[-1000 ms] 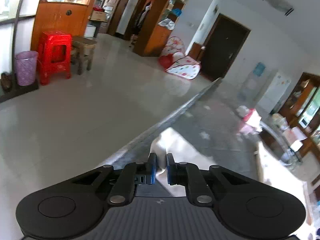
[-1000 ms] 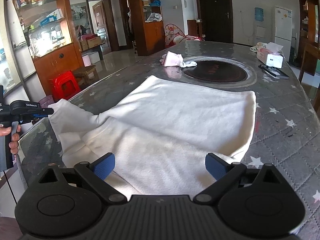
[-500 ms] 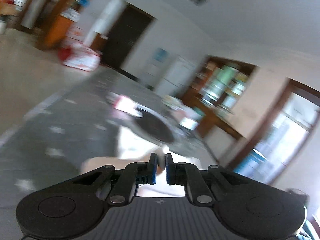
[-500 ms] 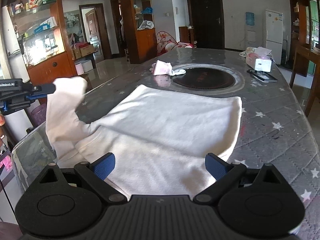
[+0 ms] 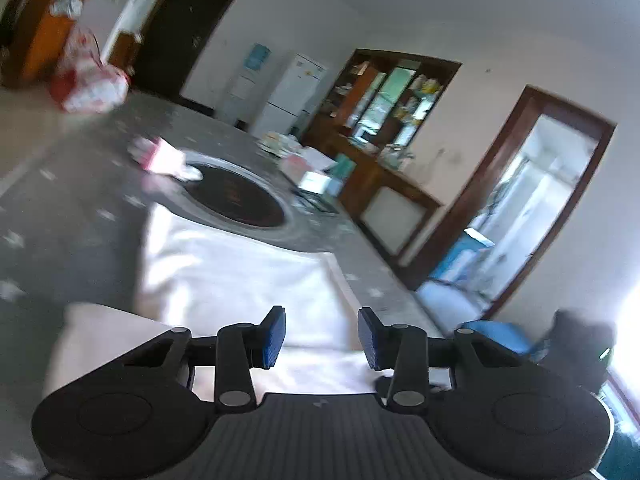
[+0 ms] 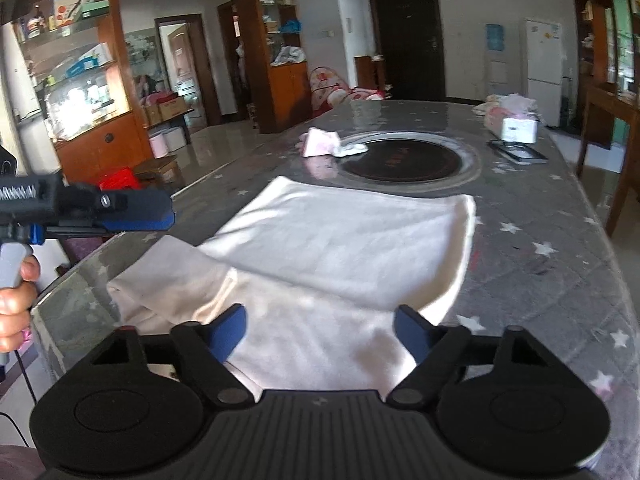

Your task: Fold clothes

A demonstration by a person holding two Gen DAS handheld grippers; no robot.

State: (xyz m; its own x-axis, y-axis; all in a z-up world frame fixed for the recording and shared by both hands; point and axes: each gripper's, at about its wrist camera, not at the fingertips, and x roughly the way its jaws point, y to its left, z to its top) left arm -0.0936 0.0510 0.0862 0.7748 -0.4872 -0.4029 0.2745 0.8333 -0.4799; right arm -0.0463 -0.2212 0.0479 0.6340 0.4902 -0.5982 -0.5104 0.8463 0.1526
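Garment: white garment (image 6: 340, 248) lying mostly flat on the grey star-patterned table (image 6: 560, 264), and we can see one side flopped over into a loose fold (image 6: 172, 276) near the table's left edge.

Left gripper: our left gripper (image 5: 322, 336) hangs above the near part of the cloth with its jaws opening. Blue pads (image 5: 274, 334) are apart, nothing pinched between them, just white fabric showing below through the gap. From the right wrist view we see it (image 6: 160, 216) sticking in from the left over the table edge, clear of the fold, held by a hand (image 6: 16, 304).

Right gripper: our right gripper (image 6: 320, 330) sits low over the near edge of the garment, jaws wide but closing in. Cloth shows between the fingers; the pads aren't pressing on it as far as we can tell.

Table stuff: a dark round inset (image 6: 400, 160) sits just past the far edge of the garment, a small pink-and-white cloth (image 6: 324, 146) at its left rim, a tissue box (image 6: 516, 126) and a flat dark tray (image 6: 516, 152) off to the right.

Room: left wrist view is pretty blurry, but we can make out a white fridge (image 5: 294, 96) and a dark door (image 5: 180, 36) behind the table.
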